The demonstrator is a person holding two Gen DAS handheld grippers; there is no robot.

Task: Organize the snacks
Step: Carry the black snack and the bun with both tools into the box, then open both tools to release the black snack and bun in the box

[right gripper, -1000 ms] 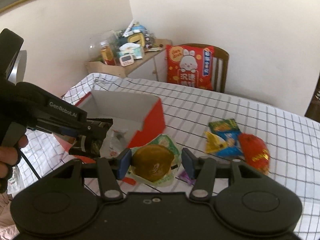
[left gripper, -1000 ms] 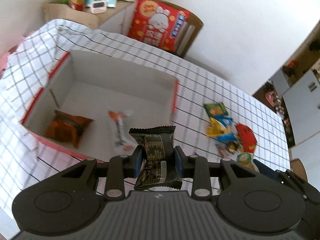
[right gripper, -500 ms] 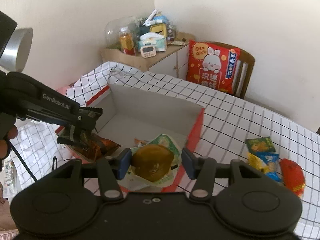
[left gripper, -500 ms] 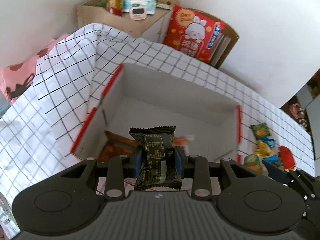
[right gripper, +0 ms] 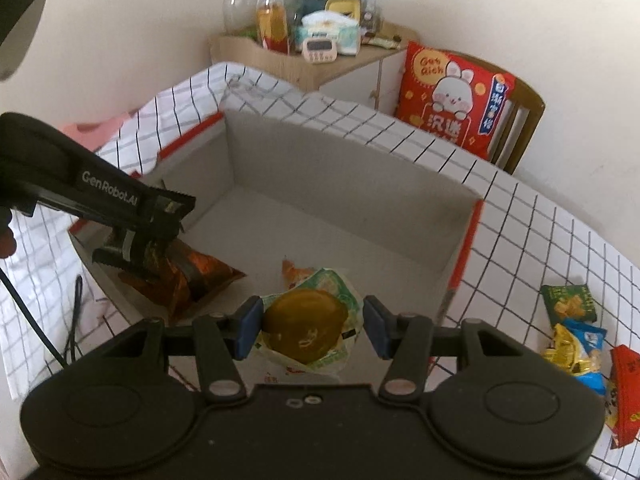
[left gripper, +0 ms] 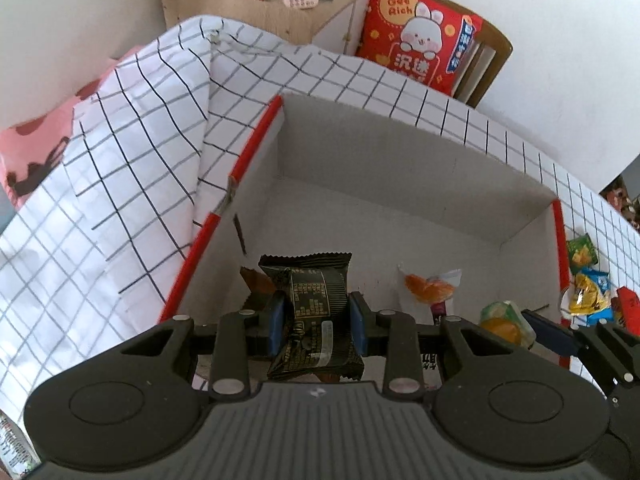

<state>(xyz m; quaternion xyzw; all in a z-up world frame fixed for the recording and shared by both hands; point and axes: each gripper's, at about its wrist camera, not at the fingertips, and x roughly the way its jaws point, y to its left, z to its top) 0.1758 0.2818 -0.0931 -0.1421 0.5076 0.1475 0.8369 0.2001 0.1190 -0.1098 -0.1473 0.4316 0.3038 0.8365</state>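
A black packet (left gripper: 312, 300) is clamped in the left tool (left gripper: 316, 318), a round cake (right gripper: 306, 322) in the right tool (right gripper: 312, 328), over the box (right gripper: 344, 168); loose snacks (right gripper: 576, 336) are seen at three o'clock.

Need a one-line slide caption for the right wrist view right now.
Right gripper holds a green-wrapped round pastry over the open red-edged box; left gripper brings a dark packet alongside.

Black gripper (right gripper: 312, 326) bodies, blue pads (right gripper: 250, 326) (white "GenRobot.AI" lettering), silver screws.
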